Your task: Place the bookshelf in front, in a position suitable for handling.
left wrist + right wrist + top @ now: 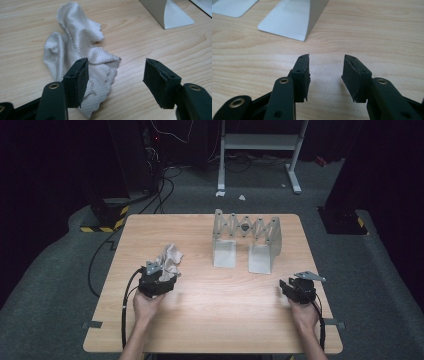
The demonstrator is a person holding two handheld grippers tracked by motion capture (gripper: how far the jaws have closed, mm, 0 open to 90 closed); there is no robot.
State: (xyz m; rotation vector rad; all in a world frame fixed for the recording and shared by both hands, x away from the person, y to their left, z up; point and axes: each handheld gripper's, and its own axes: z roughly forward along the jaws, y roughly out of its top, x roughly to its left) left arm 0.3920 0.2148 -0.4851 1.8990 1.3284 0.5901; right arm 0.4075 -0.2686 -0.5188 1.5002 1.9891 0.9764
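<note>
A light wooden table (210, 310) carries a grey folding rack (246, 240) at its far middle. Near the left edge lies a crumpled white cloth (75, 47), loose on the wood. The left gripper (116, 77) hovers just over it, jaws spread wide, one pad above a fold. The right gripper (325, 75) sits well apart, jaws parted over bare wood.

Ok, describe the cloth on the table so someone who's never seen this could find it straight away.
On the light wooden table, look at the left half, just ahead of the left tongs. There lies a crumpled white waffle-textured cloth with scalloped edges, the one soft thing; the grey metal folding rack stands farther right.
</note>
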